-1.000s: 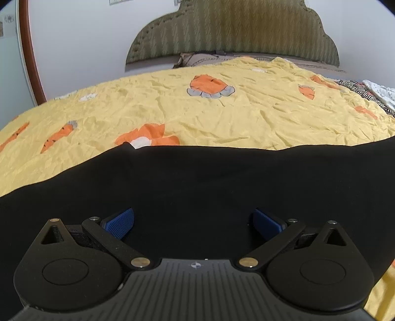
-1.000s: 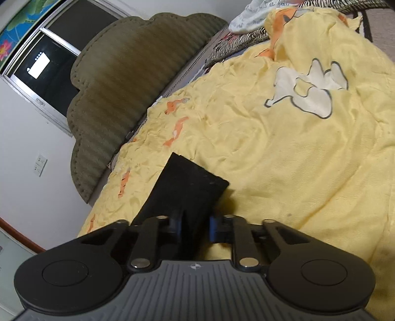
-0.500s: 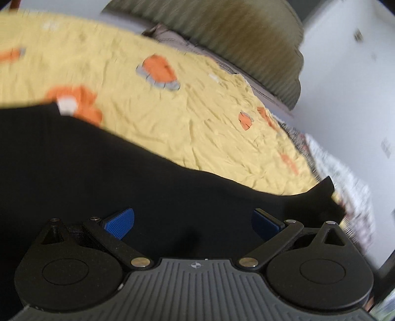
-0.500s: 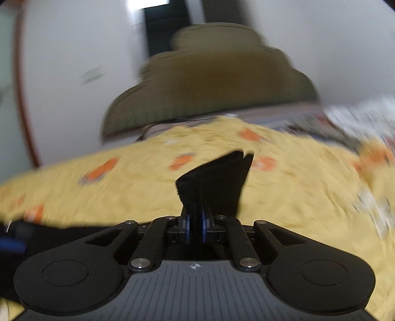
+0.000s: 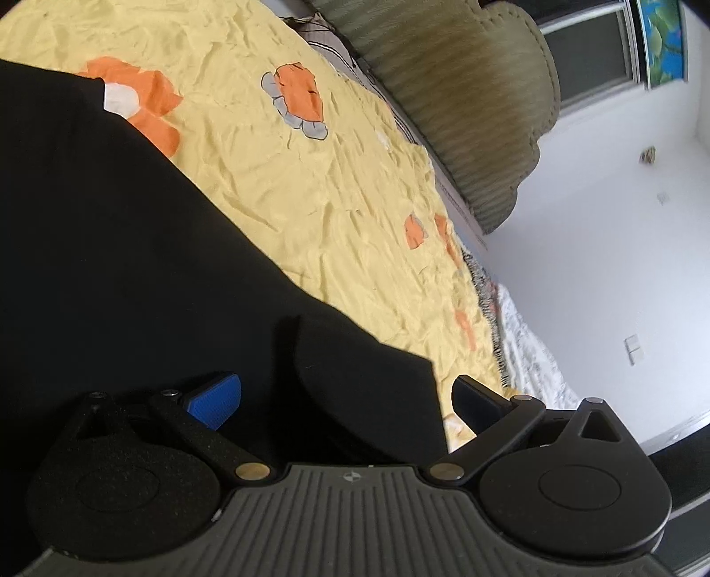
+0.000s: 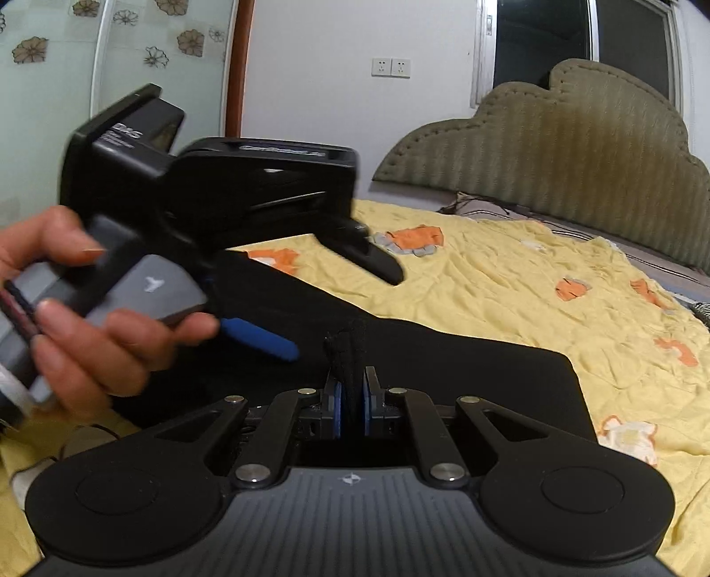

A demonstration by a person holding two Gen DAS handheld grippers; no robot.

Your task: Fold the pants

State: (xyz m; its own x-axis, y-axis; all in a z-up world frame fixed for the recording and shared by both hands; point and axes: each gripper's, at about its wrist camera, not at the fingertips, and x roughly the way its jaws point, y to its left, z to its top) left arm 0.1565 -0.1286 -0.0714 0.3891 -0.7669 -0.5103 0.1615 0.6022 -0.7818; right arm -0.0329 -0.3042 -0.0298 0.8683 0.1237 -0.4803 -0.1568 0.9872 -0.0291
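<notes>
The black pants [image 5: 111, 248] lie spread on the yellow bed cover [image 5: 319, 186]. My left gripper [image 5: 346, 399] is open, its blue pads wide apart, low over a folded edge of the pants that lies between them. In the right wrist view the pants [image 6: 466, 368] stretch across the cover. My right gripper [image 6: 350, 399] is shut on a bunched black end of the pants. The left gripper [image 6: 341, 306] shows there at the left, held by a hand, jaws open above the cloth.
An olive padded headboard [image 6: 554, 155] stands behind the bed. A white wall with sockets [image 6: 390, 66] and a dark window [image 6: 537, 40] lie beyond. Striped and white bedding [image 5: 519, 328] lies at the bed's far edge. The hand [image 6: 88, 319] holds the left gripper.
My right gripper has swung left with the pants end, carrying it over toward the left gripper. The left gripper has tilted and turned right, staying open over the cloth.
</notes>
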